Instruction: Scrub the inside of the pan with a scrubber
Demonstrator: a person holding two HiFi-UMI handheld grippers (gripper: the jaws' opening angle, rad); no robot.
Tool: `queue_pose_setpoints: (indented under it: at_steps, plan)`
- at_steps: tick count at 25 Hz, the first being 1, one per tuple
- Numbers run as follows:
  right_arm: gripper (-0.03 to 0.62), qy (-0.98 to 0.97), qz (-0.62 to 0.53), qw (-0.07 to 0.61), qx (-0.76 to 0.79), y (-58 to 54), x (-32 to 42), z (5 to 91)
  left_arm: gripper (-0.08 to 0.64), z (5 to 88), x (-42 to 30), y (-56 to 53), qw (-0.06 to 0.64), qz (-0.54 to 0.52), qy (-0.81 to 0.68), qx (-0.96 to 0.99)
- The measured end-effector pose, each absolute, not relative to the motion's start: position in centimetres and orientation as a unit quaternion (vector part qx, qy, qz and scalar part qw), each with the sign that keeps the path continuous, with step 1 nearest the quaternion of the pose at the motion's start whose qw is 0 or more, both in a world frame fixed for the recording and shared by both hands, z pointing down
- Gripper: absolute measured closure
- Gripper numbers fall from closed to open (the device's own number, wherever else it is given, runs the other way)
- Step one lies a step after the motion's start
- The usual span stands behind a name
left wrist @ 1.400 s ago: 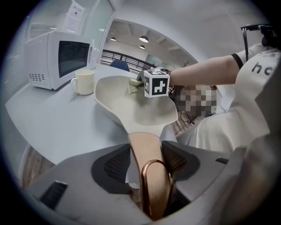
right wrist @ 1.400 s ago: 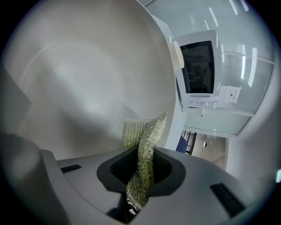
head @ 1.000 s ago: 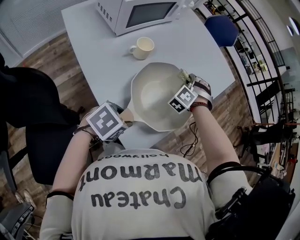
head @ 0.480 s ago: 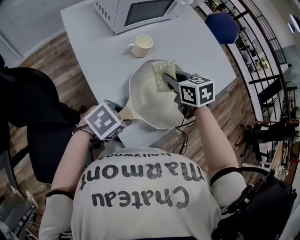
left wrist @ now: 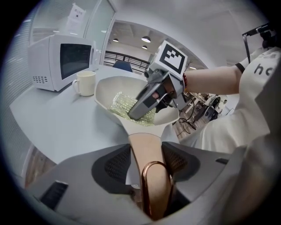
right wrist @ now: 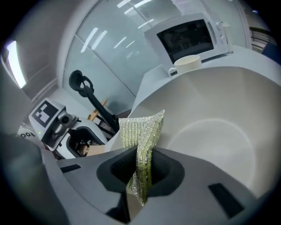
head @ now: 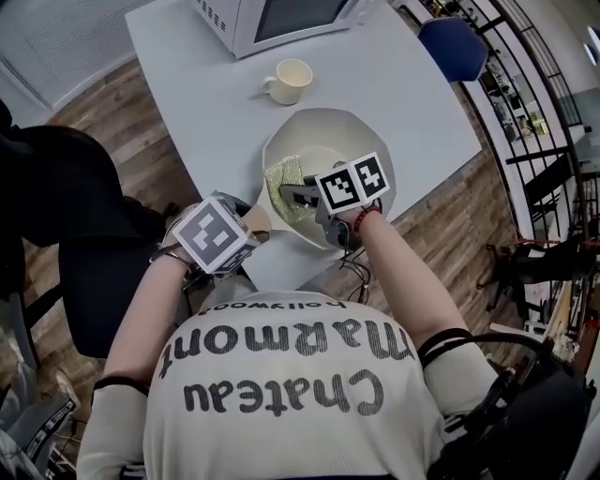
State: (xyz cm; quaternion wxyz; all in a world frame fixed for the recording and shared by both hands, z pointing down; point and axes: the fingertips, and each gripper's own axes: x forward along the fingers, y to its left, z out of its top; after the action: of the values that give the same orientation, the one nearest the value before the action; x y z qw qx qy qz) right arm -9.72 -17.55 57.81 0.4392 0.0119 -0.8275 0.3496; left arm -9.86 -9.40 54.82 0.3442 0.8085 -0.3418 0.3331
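The cream pan point(head: 328, 145) rests on the grey table point(head: 197, 94), its tan handle point(left wrist: 147, 160) pointing toward me. My left gripper point(head: 249, 233) is shut on that handle, whose copper hanging loop shows between the jaws in the left gripper view. My right gripper point(head: 292, 195) is shut on a yellow-green mesh scrubber point(head: 284, 181). It presses the scrubber against the pan's inner wall on the handle side. In the right gripper view the scrubber point(right wrist: 141, 136) stands pinched upright between the pads, with the pan's bare inside point(right wrist: 219, 127) beyond it.
A white microwave point(head: 281, 19) stands at the table's far edge, and a cream mug point(head: 291, 81) sits just beyond the pan. A blue chair point(head: 455, 47) is at the far right and a black chair point(head: 94, 281) at the left. Cables point(head: 361, 272) hang off the near table edge.
My right gripper has carried the scrubber from the pan's right rim, across the far side, down to the near-left wall by the handle. The left gripper kept hold of the handle.
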Motion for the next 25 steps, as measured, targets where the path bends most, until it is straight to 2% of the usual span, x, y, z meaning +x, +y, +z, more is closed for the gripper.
queue_pose_setpoints:
  at_steps: [5, 11, 16, 25]
  plan:
    - [0.545, -0.812, 0.324, 0.486, 0.027, -17.0, -9.2, 60.1, 0.324, 54.8, -9.8, -9.6, 0.344, 0.337, -0.34, 0.808]
    - [0.546, -0.758, 0.207, 0.612, 0.086, -18.8, -5.0, 63.2, 0.322, 55.1, -9.7, -9.5, 0.353, 0.327, -0.341, 0.807]
    - [0.546, -0.726, 0.156, 0.662, 0.103, -19.3, -3.4, 63.3, 0.325, 55.2, -9.9, -9.4, 0.353, 0.325, -0.347, 0.806]
    - [0.546, -0.63, 0.077, 0.761, 0.131, -23.4, 3.6, 64.1, 0.333, 55.2, -9.9, -9.4, 0.356, 0.32, -0.348, 0.806]
